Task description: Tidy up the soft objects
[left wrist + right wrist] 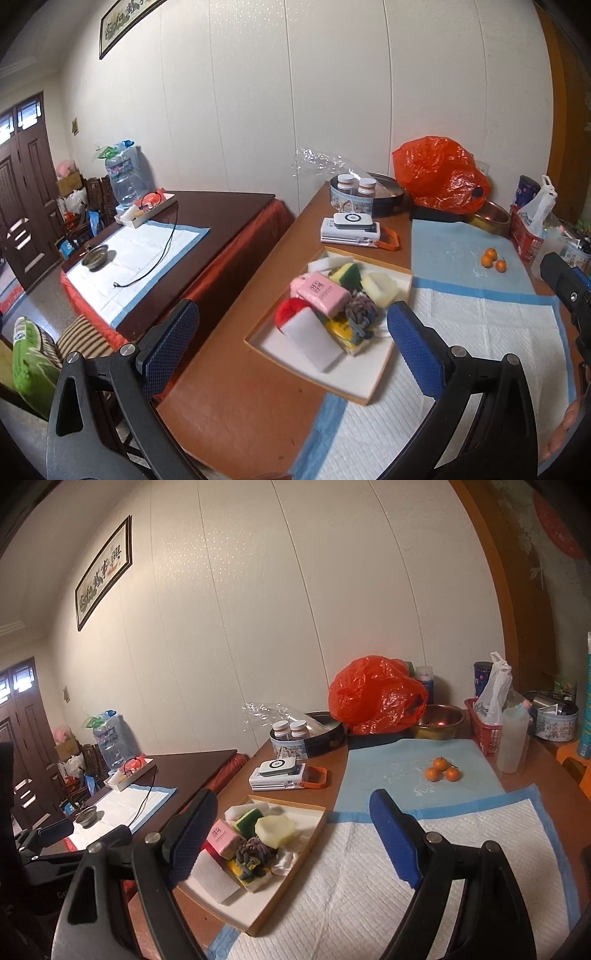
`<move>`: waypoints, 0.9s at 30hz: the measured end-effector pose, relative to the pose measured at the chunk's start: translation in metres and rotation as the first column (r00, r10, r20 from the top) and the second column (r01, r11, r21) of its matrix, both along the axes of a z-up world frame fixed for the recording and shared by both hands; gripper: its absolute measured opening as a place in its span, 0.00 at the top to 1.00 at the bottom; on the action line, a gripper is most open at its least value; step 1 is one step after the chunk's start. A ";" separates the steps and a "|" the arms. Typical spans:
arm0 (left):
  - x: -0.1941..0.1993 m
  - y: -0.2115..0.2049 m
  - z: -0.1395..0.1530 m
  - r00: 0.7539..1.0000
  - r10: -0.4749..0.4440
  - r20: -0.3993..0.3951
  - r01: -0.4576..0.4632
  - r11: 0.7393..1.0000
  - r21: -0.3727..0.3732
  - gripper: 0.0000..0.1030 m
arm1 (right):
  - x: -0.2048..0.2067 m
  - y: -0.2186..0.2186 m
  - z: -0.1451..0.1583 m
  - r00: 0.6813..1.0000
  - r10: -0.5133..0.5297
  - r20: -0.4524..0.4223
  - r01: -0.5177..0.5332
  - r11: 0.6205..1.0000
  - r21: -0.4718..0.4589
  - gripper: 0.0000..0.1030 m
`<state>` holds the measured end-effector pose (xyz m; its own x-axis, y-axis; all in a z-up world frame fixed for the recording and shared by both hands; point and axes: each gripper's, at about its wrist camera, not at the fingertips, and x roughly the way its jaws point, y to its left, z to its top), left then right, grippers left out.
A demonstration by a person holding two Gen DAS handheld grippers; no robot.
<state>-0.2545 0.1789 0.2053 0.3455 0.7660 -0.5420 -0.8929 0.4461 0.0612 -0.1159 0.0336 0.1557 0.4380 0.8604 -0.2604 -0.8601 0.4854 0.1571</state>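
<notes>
Peeking from the left wrist only, red yarn (291, 312) lies inside the tray (364, 387); its white sponge (317, 341) runs lengthwise toward both wide-open, empty grippers (291, 339) (291, 834).

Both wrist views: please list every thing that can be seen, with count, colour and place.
tray: 1, white with tan rim, near table, partly on the pad
pink pack: 1, pink, in tray
white foam block: 1, white, front of tray
red ball: 1, red, in tray, left
braided rope: 1, grey-purple, in tray
green-yellow sponge: 1, back of tray
oranges: 3, orange, on blue cloth
red bag: 1, orange-red, by wall
white pad: 1, white, blue border, on table
round tin: 1, holds two bottles
left gripper: 1, black, blue pads, open, empty
right gripper: 1, same, open, empty
</notes>
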 end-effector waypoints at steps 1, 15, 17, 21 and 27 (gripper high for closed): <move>-0.001 -0.005 0.000 1.000 0.000 0.004 0.000 1.000 -0.003 0.00 | 0.001 -0.005 0.000 1.000 0.006 -0.001 -0.006 1.000 -0.002 0.18; 0.005 -0.052 -0.011 1.000 0.022 -0.006 -0.022 0.997 -0.069 0.00 | 0.011 -0.059 -0.009 0.998 0.042 -0.037 -0.042 0.999 -0.006 0.18; 0.006 -0.058 -0.013 1.000 0.026 -0.010 -0.027 0.997 -0.077 0.00 | 0.010 -0.063 -0.008 0.999 0.047 -0.023 -0.047 0.999 0.002 0.18; 0.012 -0.066 -0.017 1.000 0.008 -0.022 -0.010 0.995 -0.097 0.00 | 0.009 -0.071 -0.010 0.998 0.066 -0.014 -0.066 0.998 0.011 0.18; 0.022 -0.080 -0.018 0.999 -0.002 -0.044 -0.001 0.998 -0.067 0.00 | 0.016 -0.082 -0.011 0.997 0.070 -0.012 -0.070 0.997 0.025 0.18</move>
